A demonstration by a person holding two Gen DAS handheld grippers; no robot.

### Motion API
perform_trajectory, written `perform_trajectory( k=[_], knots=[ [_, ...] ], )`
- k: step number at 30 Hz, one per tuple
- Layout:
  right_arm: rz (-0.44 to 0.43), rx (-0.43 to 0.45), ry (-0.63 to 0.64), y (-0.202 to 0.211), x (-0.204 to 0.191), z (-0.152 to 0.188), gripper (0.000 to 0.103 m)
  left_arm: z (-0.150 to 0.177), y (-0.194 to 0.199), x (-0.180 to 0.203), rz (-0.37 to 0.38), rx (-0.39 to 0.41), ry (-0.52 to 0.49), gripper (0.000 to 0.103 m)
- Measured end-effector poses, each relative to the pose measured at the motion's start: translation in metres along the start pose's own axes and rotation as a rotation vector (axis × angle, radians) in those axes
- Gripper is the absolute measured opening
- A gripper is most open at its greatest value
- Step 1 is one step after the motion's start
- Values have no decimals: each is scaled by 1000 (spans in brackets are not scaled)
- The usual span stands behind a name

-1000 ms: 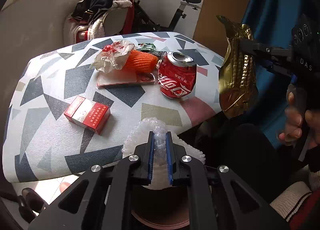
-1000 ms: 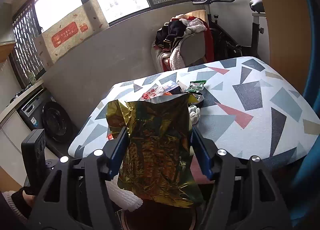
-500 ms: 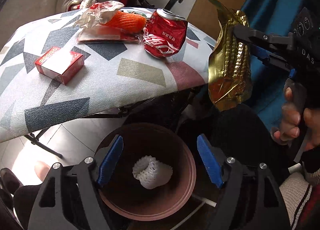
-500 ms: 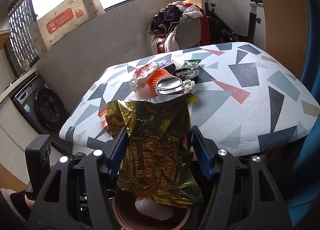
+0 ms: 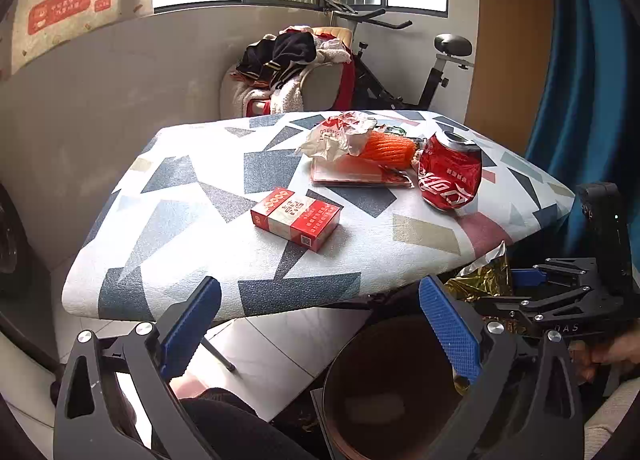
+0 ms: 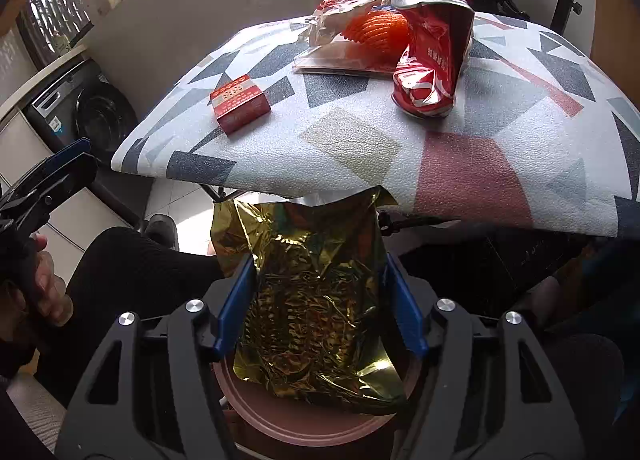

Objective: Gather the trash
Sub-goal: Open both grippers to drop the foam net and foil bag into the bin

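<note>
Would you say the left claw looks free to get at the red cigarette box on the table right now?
Probably yes. The left claw is open and empty, and the red cigarette box lies alone straight ahead on the table, with nothing between them.

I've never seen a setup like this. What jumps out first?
A crinkled gold foil bag sits between the right gripper fingers, above a brown bin. On the patterned table a crushed red cola can leans near a red cigarette pack. The left gripper is open.
</note>
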State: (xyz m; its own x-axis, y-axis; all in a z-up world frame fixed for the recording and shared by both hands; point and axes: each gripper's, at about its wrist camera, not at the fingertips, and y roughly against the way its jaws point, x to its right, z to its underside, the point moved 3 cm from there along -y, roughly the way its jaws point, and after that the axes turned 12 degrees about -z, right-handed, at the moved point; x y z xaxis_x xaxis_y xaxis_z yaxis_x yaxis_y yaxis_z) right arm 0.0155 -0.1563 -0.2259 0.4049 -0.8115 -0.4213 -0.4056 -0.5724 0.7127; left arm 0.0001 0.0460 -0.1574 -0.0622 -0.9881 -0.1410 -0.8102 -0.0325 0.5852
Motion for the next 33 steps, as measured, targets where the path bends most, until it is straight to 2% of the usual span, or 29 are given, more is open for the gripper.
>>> perform_trajectory(
  k=[5,8,15,22,26,30,33],
  knots=[
    [5,-50,18,-16,-4,4,65,6,-21,-21,20,-82,105,97],
    [14,-78,31,-24,-6,5,66,10,-29,-24,30,-117,123,97],
    [36,-125,37,-34,-3,9,69,10,-37,-14,13,-128,96,97],
    [34,-130,42,-34,-3,9,71,11,-38,-19,19,-138,142,97],
    [37,-129,40,-33,-2,10,73,11,-37,-17,11,-138,130,97],
    [52,-115,35,-29,-1,8,91,10,-36,-13,3,-134,107,97],
    [72,-97,27,-25,2,7,95,10,-36,-12,-2,-135,102,97]
  ],
)
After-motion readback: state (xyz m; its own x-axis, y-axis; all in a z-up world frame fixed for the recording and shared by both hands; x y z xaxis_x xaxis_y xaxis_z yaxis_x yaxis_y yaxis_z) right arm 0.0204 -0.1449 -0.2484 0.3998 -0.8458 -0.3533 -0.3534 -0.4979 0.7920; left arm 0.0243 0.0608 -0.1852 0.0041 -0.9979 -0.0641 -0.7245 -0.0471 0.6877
